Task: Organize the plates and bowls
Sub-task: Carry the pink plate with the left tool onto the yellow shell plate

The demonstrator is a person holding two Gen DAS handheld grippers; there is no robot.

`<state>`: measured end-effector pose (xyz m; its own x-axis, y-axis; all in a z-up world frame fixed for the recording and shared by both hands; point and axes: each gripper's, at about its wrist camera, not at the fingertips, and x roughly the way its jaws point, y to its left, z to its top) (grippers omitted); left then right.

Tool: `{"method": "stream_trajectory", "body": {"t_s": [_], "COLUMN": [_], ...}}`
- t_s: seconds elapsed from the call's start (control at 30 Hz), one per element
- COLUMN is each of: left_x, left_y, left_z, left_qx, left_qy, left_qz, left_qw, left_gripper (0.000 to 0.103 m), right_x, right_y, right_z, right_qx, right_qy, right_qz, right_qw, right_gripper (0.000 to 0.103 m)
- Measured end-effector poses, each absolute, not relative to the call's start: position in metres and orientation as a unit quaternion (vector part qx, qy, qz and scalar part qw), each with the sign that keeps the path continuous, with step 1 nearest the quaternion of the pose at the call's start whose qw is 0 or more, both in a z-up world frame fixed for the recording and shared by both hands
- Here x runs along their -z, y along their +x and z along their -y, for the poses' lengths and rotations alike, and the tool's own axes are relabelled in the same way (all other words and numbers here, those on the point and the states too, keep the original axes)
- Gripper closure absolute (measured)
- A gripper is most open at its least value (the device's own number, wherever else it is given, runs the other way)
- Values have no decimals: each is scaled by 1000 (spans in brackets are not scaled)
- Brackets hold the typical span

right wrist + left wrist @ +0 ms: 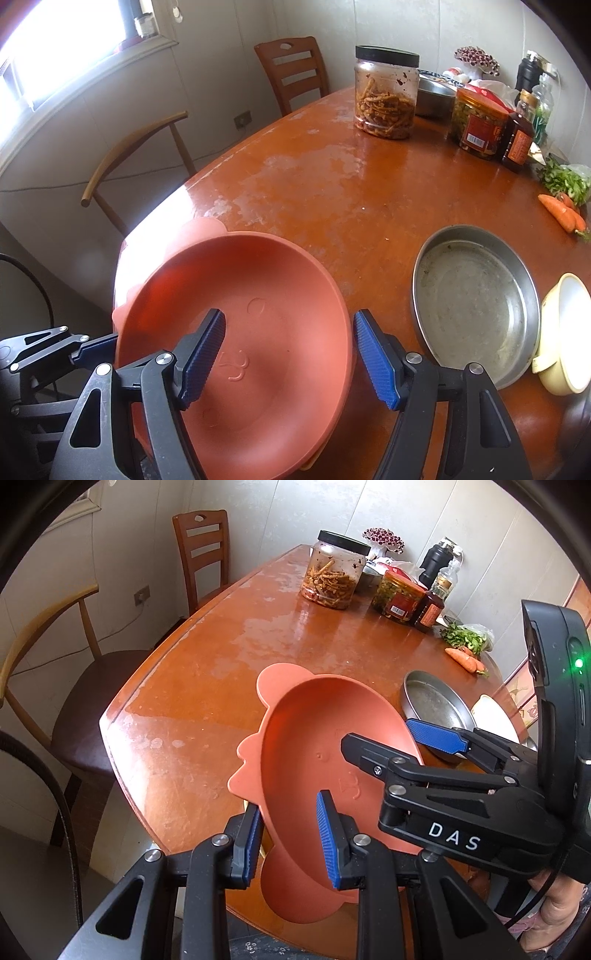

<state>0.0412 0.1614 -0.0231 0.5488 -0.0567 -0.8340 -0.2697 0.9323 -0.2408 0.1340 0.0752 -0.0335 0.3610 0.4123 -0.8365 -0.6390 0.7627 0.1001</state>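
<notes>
Tilted up over the near edge of the worn wooden bench (332,192), at lower centre of both views: an orange plate (258,332) with rounded ears on its flange, hollow side facing the cameras. Gripped at its near rim by the left tool (288,843), narrowed onto the plate, one blue pad outside the flange and the other inside the hollow. Straddled at its right-hand rim by the right tool (288,358), spread wide, one pad over the hollow, the other outside the rim, neither plainly pressing. Just right of the plate, flat on the bench: a round steel pan (476,306), and touching or nearly touching the pan's right side, a cream bowl (565,332) at the right edge of the frame. Farther back, toward the upper right: a black-lidded jar (386,92) of reddish pickles, other jars and bottles, greens and two carrots (561,212). Beyond the bench at upper left: two wooden chairs against the wall.
</notes>
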Motion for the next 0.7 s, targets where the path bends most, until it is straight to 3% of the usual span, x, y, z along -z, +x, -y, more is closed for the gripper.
{"method": "stream_trajectory", "body": {"t_s": [0.4, 0.63, 0.7], "left_x": [21, 15, 14], "left_y": [38, 36, 36], "left_z": [-161, -163, -166], "left_qx": [-68, -78, -81], "left_qy": [-171, -166, -171], "left_qz": [-471, -465, -461], "left_qw": [863, 866, 867], "left_gripper": [70, 51, 50], "right_x": [30, 29, 29], "right_y": [133, 131, 131], "right_z": [-70, -62, -59], "right_qx": [-320, -312, -310], "right_qy": [-119, -111, -110], "right_qz": [-461, -464, -463], "right_qw": [819, 821, 823], "right_gripper": [29, 29, 30]}}
